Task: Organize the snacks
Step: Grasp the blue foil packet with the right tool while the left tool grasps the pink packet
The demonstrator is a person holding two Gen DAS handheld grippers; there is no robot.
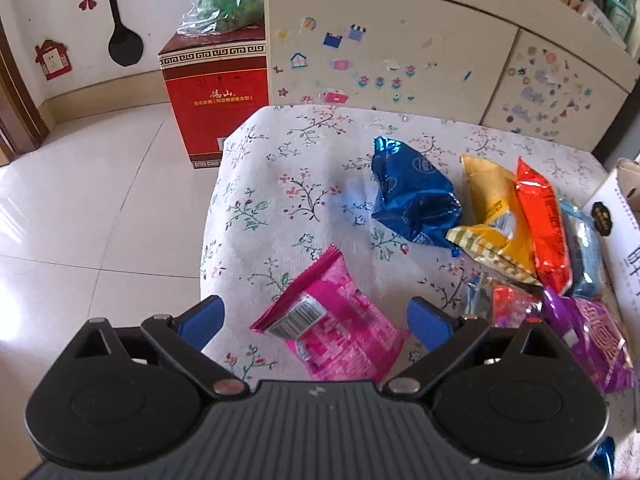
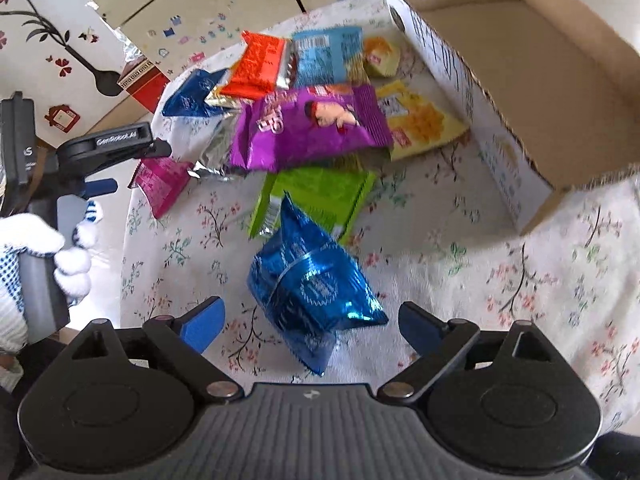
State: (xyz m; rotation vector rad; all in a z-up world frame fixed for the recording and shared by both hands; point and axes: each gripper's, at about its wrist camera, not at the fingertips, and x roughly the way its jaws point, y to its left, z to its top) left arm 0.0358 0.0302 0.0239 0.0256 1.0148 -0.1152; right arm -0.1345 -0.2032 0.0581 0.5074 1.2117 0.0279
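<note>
At the upper left of my left view I see a white wall (image 1: 36,12) with a black vase decal (image 1: 120,20), glossy pale floor tiles (image 1: 88,200) catching daylight below it, and a cream cabinet (image 1: 380,48) dotted with stickers behind the floral tablecloth (image 1: 280,184).

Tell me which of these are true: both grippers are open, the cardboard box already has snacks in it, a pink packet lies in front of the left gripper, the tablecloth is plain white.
1. Both the left gripper and the right gripper are open. True.
2. The cardboard box holds snacks. False: its visible inside is bare.
3. A pink packet lies before the left gripper. True.
4. The tablecloth is plain white. False: it is flower-printed.
</note>
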